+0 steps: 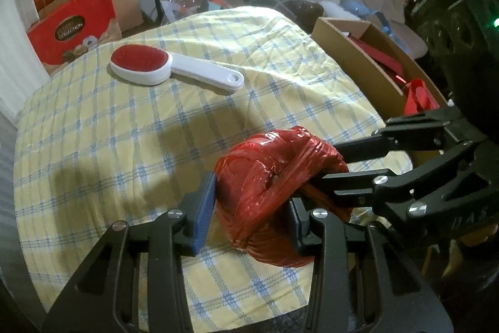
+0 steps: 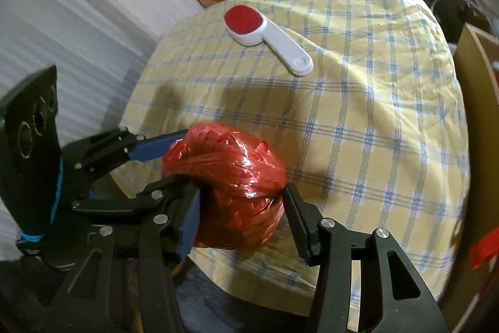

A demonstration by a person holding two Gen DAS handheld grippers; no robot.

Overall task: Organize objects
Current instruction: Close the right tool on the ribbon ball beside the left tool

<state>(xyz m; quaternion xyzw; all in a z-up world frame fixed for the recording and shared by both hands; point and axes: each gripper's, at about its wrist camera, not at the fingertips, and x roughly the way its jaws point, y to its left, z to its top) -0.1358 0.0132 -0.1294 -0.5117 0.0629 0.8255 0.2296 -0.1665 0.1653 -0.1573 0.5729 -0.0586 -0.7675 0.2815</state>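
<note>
While the red ball of plastic string (image 1: 274,186) sits at the near edge of the checked cloth (image 1: 124,145), both grippers are on it at once, so the step in hand looks like a handover or a two-handed lift. The left gripper (image 1: 252,208) has its blue pads pressed against the ball's two sides and pinches it firmly. The right gripper (image 2: 240,208) comes in from the side; its left pad touches the ball and its right fingertip meets the far flank, so it appears to be pinching the ball as well, though more lightly. The white brush with the red pad (image 1: 174,69) lies well apart, further back on the cloth, untouched. A cardboard box (image 1: 358,67) with red items inside stands just beside the cloth on the right and is probably where things are being gathered. My judgement is that the next move calls for one gripper to let go cleanly before the other carries the ball toward the box; the slick, squashy windings could slip or unravel if both pull at once.
</note>
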